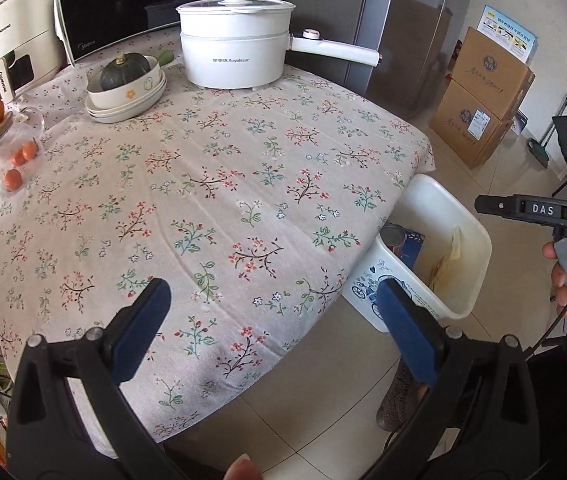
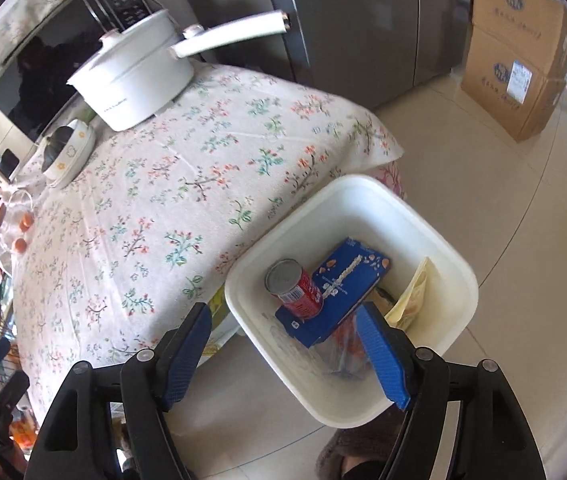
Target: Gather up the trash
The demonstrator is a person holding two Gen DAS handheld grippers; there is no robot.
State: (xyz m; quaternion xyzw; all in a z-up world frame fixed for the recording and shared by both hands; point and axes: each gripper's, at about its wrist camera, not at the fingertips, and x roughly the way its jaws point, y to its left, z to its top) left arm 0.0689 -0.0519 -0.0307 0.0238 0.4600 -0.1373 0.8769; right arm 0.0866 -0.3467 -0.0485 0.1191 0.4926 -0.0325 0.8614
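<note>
A white trash bin (image 2: 435,216) stands on the floor beside the table's corner. Inside it lie a red can (image 2: 295,286), a blue carton (image 2: 343,288), a yellowish packet (image 2: 413,298) and a clear wrapper (image 2: 345,350). My right gripper (image 2: 283,350) hangs above the bin's near rim, open, nothing between its blue pads. My left gripper (image 1: 271,312) is open and empty over the table's near edge. In the left wrist view the bin (image 1: 467,216) sits right of the table, and the right tool (image 1: 531,210) in a hand shows at the far right edge.
The floral tablecloth (image 1: 211,184) carries a white electric pot (image 1: 239,44), stacked bowls with a green squash (image 1: 127,84), a glass jar of oranges (image 1: 11,152) and a microwave (image 1: 123,4). Cardboard boxes (image 1: 483,96) stand by the fridge. A slippered foot (image 2: 363,448) is near the bin.
</note>
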